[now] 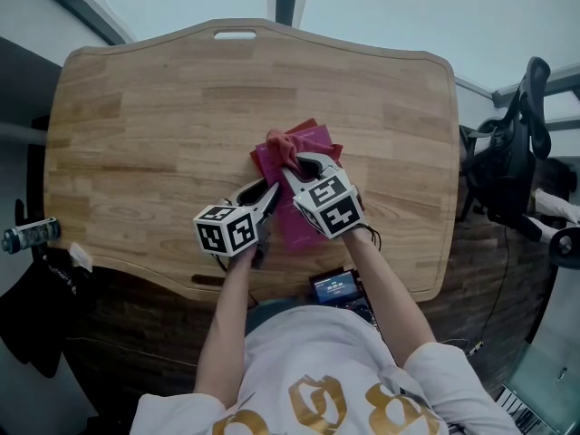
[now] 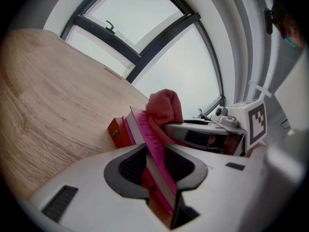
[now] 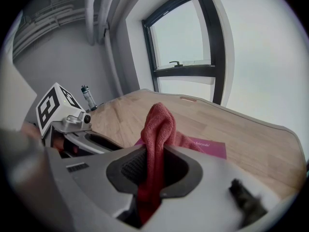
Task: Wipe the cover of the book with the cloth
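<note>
A magenta book (image 1: 315, 141) lies in the middle of the wooden table (image 1: 136, 134), on top of an orange-red book (image 2: 116, 132). My left gripper (image 1: 270, 191) is shut on the magenta book's near edge. In the left gripper view the cover and white pages (image 2: 145, 129) stand tilted between the pads of my left gripper (image 2: 155, 166). My right gripper (image 1: 299, 166) is shut on a bunched red cloth (image 1: 283, 148) that rests on the cover. In the right gripper view the cloth (image 3: 157, 129) rises out of my right gripper (image 3: 153, 170), with the book (image 3: 207, 146) behind it.
A small bottle (image 1: 27, 234) sits off the table's left edge. A device with a lit screen (image 1: 335, 286) is at the near edge by the person's body. A dark chair (image 1: 517, 152) stands to the right. Bare wood surrounds the books.
</note>
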`<state>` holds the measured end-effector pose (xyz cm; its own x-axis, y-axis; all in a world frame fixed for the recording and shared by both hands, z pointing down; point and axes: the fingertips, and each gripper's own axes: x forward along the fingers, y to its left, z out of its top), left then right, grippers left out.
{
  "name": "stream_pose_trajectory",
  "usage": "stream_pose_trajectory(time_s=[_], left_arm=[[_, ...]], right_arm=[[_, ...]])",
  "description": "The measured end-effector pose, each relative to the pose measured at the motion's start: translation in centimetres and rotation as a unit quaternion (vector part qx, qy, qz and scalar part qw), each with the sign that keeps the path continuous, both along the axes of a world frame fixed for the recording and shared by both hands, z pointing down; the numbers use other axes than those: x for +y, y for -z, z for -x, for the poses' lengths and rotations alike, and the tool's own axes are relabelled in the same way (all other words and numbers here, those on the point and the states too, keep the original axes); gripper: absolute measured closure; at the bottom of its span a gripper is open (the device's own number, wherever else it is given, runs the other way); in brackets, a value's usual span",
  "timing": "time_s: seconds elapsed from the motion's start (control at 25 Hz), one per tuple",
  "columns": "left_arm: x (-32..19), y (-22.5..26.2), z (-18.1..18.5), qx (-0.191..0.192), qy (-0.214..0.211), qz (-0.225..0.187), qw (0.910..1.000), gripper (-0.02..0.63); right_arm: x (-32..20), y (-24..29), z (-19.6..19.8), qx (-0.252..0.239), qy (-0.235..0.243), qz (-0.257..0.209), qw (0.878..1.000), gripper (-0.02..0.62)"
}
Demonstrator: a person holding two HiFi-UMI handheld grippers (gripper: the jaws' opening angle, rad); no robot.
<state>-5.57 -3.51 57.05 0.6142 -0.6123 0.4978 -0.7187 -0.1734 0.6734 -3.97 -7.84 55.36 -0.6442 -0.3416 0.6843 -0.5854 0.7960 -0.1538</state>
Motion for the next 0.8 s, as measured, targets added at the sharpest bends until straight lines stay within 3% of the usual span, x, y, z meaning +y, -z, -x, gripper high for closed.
stream_pose_trajectory(time_s=[0.8], left_arm=[[0.0, -0.1, 0.0, 0.004, 0.002, 0.002, 1.0, 0.489]], right_arm=[[1.1, 0.0, 0.0, 0.0, 0.012, -0.005, 1.0, 0.523]])
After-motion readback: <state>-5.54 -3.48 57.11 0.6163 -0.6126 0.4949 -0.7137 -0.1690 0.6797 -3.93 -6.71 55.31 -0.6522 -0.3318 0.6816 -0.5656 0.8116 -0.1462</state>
